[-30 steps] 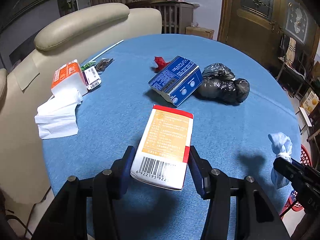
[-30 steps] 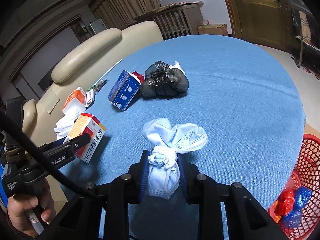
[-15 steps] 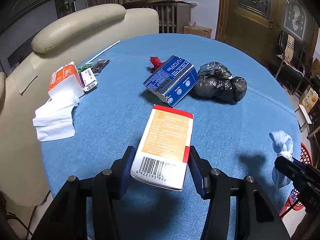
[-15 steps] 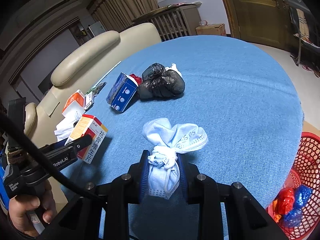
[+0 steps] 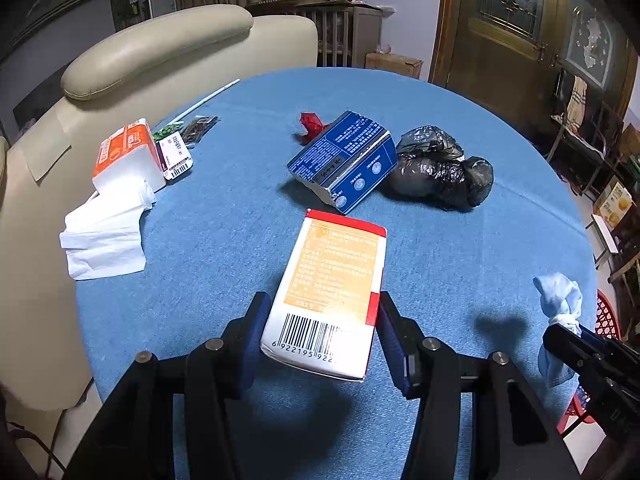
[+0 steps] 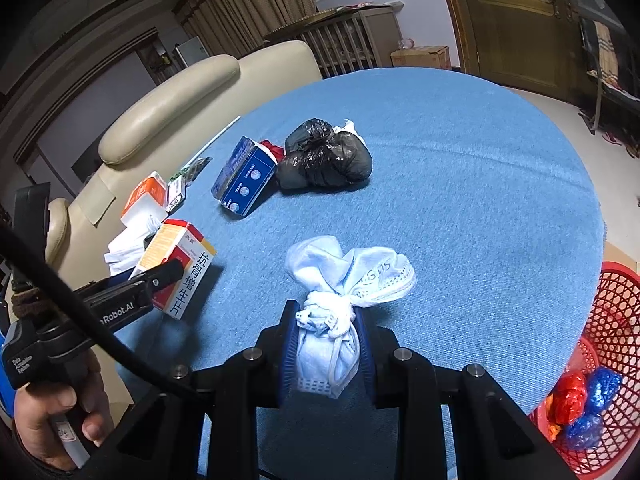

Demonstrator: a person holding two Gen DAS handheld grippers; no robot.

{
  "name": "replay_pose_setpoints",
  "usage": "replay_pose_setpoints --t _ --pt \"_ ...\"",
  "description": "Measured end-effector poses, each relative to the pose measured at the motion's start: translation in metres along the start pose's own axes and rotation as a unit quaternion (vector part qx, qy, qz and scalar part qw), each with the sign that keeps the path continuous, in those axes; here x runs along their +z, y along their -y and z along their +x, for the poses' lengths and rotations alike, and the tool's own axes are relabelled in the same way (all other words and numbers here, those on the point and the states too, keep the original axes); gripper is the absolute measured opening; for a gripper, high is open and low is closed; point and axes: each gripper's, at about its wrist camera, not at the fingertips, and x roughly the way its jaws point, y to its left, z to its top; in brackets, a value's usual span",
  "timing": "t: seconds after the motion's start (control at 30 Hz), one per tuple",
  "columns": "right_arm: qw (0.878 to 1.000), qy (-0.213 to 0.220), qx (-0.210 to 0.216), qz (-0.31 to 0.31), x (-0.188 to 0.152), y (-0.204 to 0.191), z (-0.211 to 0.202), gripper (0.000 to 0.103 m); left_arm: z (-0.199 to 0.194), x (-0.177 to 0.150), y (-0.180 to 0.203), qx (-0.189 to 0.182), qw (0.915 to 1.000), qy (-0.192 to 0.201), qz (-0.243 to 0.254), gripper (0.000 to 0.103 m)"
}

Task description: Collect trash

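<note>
— So, what's each hand got?
— Left gripper [image 5: 320,334] is clamped on the orange-and-white medicine box [image 5: 334,292], held above the blue table [image 5: 224,240]. Right gripper [image 6: 326,350] pinches a knotted face mask [image 6: 340,292].
— And the rest?
— A blue box [image 5: 346,162] touches a black bag [image 5: 440,170] mid-table; the red basket [image 6: 612,344] sits beside the table's edge.

Right gripper [image 6: 326,350] clamps a knotted face mask [image 6: 344,280] above the blue table [image 6: 480,200].
</note>
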Motion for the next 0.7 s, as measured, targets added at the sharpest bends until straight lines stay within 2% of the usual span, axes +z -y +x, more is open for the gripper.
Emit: replay_pose_setpoints --t 0.7 --pt "1.000 0.016 -0.020 0.006 -0.001 0.006 -0.019 0.030 0.000 -0.002 0.011 -0.021 0.9998 0.000 0.005 0.055"
